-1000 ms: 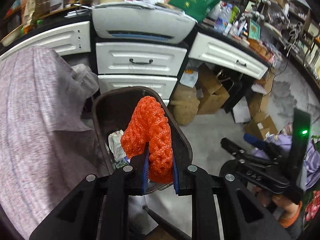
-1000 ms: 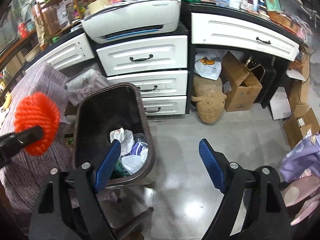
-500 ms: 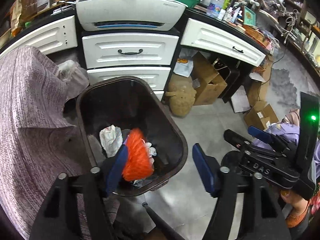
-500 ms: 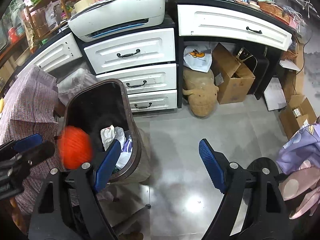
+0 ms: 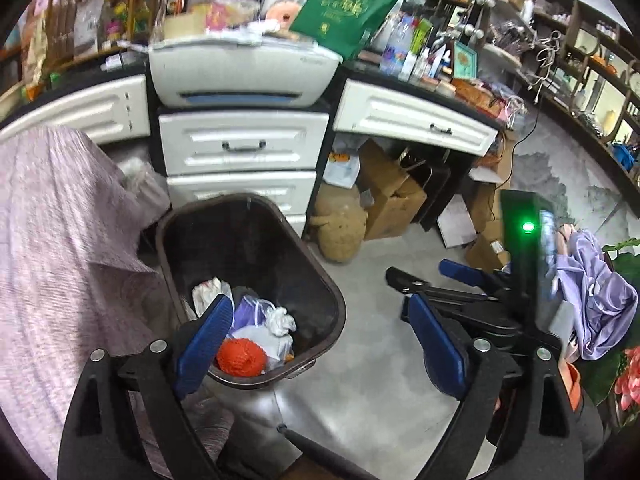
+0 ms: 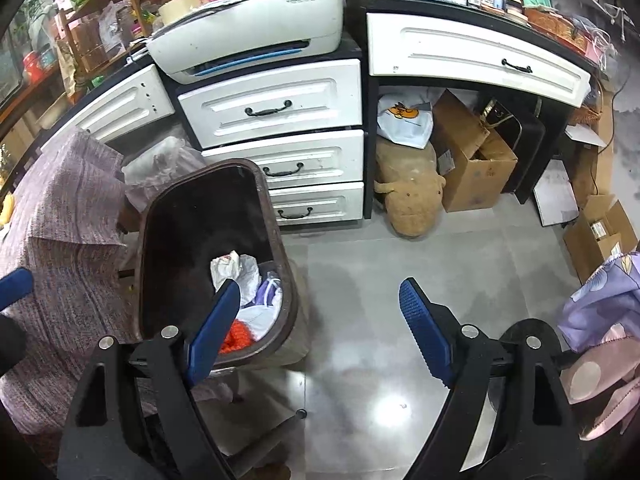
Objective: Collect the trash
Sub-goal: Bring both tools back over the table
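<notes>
A long counter point(image 6: 472, 60) with white drawers point(image 6: 276, 104) runs across the back, and a grey-white printer point(image 6: 248, 36) sits on top of it among clutter. The grey tiled floor point(image 6: 360, 280) spreads below. To the left a mauve woven cloth point(image 5: 52, 240) drapes over some piece of furniture. Cardboard boxes point(image 6: 472, 160) and a tan stuffed toy point(image 6: 412, 200) sit under the counter.

A dark brown trash bin point(image 5: 320, 280) stands on the floor beside the cloth, in front of the drawers. In its bottom lie crumpled white paper point(image 5: 208, 292), white and purple plastic bags point(image 5: 260, 312) and the orange mesh ball point(image 5: 240, 358), which rests on that rubbish near the bin's front wall, free of any grip.

The left gripper point(image 5: 320, 336) hangs above the bin's front rim. Its jaws have just been opening and now stand wide with nothing between them; the orange mesh ball lies well below, just past the left blue pad. The right gripper point(image 6: 320, 328) hovers over the floor beside the bin, its jaws also wide and empty.
</notes>
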Motion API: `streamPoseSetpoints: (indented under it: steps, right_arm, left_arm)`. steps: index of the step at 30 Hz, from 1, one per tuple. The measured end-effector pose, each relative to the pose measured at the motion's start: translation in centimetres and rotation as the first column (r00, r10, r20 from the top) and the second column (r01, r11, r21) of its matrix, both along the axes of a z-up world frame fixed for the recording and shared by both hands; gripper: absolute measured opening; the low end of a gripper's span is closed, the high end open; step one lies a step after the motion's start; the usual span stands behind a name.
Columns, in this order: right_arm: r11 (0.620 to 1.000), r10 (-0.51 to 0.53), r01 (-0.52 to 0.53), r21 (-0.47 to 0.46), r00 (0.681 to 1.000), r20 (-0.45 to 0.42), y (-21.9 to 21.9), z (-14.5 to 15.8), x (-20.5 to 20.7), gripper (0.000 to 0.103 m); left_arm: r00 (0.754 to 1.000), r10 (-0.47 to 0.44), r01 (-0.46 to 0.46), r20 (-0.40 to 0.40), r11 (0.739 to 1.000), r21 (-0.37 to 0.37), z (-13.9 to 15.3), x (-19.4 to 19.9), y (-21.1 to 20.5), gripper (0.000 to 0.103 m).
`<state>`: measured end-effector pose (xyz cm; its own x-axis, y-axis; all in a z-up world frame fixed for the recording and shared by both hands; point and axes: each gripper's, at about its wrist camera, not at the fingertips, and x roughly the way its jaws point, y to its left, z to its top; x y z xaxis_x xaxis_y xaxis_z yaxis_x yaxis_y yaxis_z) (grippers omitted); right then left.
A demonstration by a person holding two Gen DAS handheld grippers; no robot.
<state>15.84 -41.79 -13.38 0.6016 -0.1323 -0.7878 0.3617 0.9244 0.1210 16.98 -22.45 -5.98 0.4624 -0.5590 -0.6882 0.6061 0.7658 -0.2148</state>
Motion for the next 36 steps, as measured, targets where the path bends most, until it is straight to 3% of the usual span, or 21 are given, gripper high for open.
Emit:
streamPoseSetpoints:
  steps: [8,17,27,36]
  right_arm:
    - [0.996,0.091,-0.09,-0.021,0.994,0.055,3.0,2.1,0.9,0.083]
    - [0.975,0.22,-0.217,-0.038,0.966,0.136,7.6,5.7,2.3,0.088]
    - [0.919,0.394,-0.393,-0.042,0.9,0.188,14.5,9.1,4.1,0.09]
    - [0.837,0.54,-0.545,-0.034,0.817,0.203,22.0,10.7,5.3,0.091]
  left_arm:
    - [0.993,0.027,-0.026,0.114,1.0,-0.015,3.0,-1.8,3.3,0.097]
    - [0.984,0.118,-0.117,0.133,0.993,-0.018,4.4,-2.1,9.1,0.097]
    - [0.954,0.273,-0.269,0.12,0.962,-0.047,5.1,-2.1,17.4,0.097]
    - [0.903,0.403,-0.408,0.148,0.913,0.006,5.1,-2.0,24.3,0.097]
